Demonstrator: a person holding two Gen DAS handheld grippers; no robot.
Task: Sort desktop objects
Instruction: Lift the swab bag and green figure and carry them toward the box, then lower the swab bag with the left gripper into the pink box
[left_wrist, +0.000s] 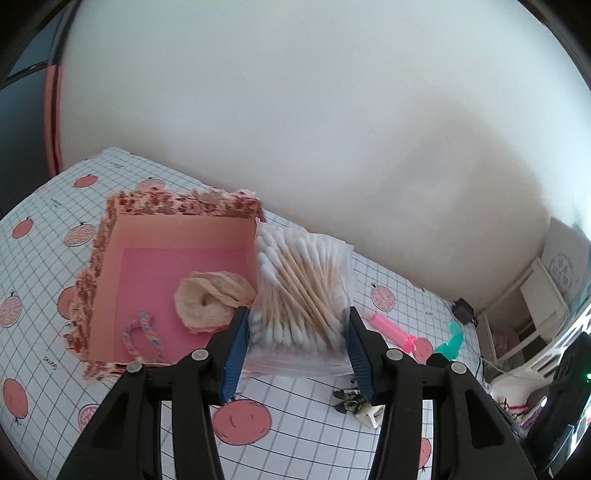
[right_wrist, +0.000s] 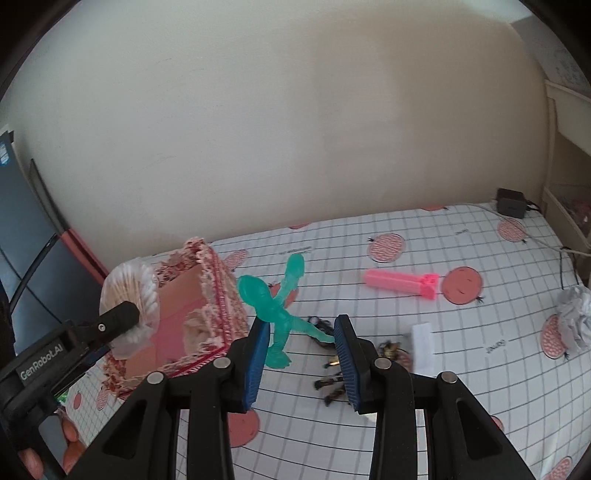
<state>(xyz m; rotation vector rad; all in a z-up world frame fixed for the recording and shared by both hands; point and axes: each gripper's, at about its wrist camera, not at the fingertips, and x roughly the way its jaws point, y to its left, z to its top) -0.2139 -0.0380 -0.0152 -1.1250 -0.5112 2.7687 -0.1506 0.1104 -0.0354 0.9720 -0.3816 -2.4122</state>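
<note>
My left gripper (left_wrist: 298, 317) is shut on a clear bag of cotton swabs (left_wrist: 299, 280), its blue pads pressing both sides. The bag hangs at the right rim of a pink box with floral trim (left_wrist: 177, 229). Inside the box lie a beige puff (left_wrist: 210, 299) and a braided bracelet (left_wrist: 142, 339). In the right wrist view the same bag (right_wrist: 129, 291) sits over the box (right_wrist: 221, 295). My right gripper (right_wrist: 300, 325) is shut on a teal rubbery figure (right_wrist: 273, 306), lifted off the checked cloth, with limbs against both pads.
A pink plastic dispenser (right_wrist: 400, 282) lies on the cloth further back. Dark hair clips (right_wrist: 332, 384) and a white tag (right_wrist: 421, 343) lie under the right gripper. Crumpled white paper (right_wrist: 574, 321) sits at the right edge, a black charger (right_wrist: 511, 202) by the wall.
</note>
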